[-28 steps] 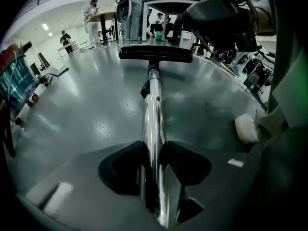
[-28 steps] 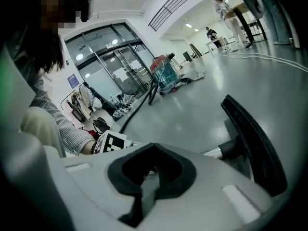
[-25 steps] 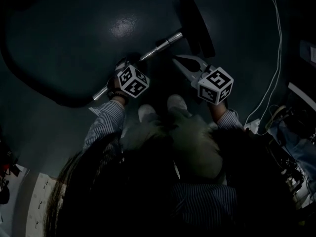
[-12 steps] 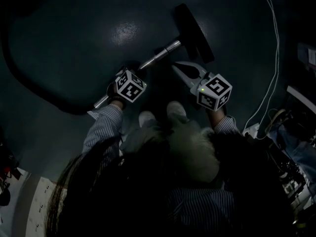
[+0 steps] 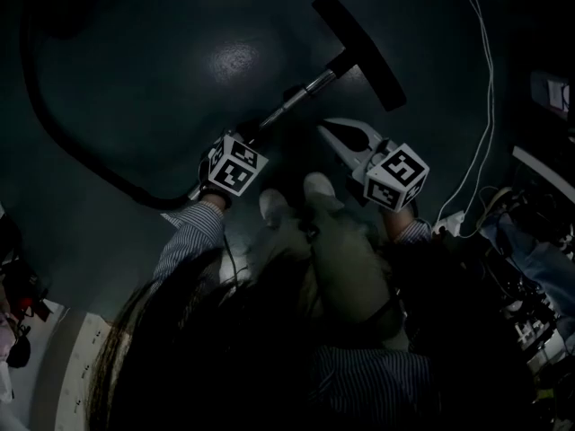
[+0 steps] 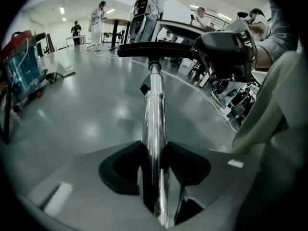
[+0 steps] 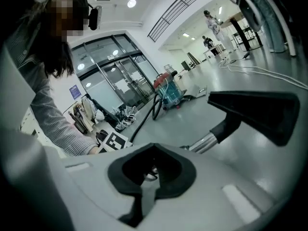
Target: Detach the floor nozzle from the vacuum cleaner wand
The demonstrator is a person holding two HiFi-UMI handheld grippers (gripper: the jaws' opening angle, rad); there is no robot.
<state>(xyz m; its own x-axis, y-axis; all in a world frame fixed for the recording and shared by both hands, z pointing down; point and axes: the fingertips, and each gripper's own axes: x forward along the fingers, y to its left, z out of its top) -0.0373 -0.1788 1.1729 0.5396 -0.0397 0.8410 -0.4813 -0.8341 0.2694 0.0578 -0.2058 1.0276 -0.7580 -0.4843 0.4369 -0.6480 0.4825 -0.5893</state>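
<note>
Wand [image 5: 301, 97] is clamped in left gripper [image 6: 155, 165], floor nozzle [image 5: 359, 50] not yet detached at its far end, right gripper [image 7: 152, 150] is shut empty beside wand; next, nozzle likely must be gripped and pulled

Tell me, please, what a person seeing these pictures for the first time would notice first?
The eye goes first to the shiny metal wand, clamped between the left tongs in the middle of the head view, with the black floor nozzle still joined to its far end. Just to its right, the right tongs are shut on nothing, pointing toward the nozzle.
</note>
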